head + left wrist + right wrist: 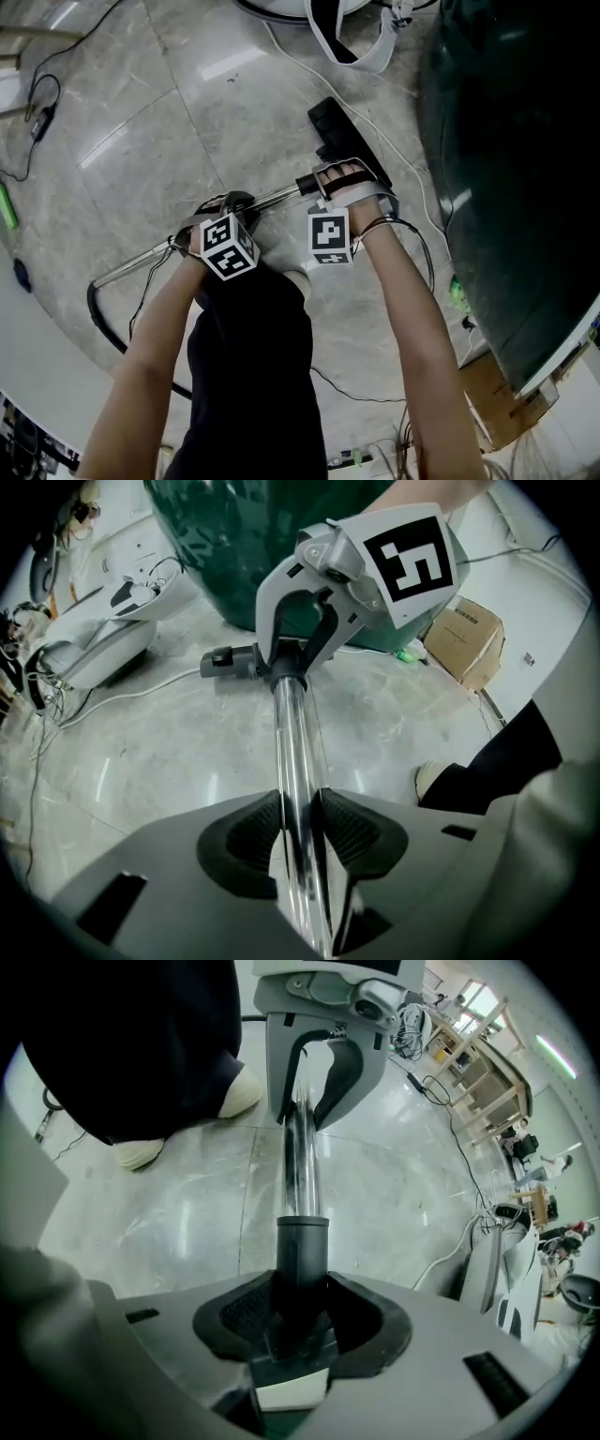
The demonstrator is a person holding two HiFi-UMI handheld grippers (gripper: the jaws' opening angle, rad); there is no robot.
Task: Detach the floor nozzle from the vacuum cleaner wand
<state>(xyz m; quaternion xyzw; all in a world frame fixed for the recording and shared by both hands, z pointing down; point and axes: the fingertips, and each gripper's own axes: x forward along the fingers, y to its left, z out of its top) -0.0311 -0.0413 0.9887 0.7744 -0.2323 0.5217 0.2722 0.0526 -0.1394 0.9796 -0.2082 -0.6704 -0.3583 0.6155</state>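
While both grippers clamp the vacuum's tube low over a pale marble floor (pixel 187 112), the joint between them is not yet parted. Between the jaws of the left gripper (pixel 302 832) runs the chrome wand (pixel 292 752), pinched from either side by the ribbed pads. The jaws of the right gripper (pixel 302 1321) are closed on the black collar (pixel 302 1246), out of which the shiny tube runs straight ahead towards the other clamp. Just beyond the right jaws, on the side away from the left gripper, the black floor nozzle (pixel 330 124) lies on the stone.

The step in hand looks like the pull itself. The left grip would best serve as a fixed anchor while the right draws the collar straight along the tube's line, away from the left jaws, rather than levering sideways. A small twist may help if the fit is tight. No release catch can be made out, so one may need pressing first. Polished chrome is slippery, and the wand could slide through the left pads if the pull comes as a jerk.
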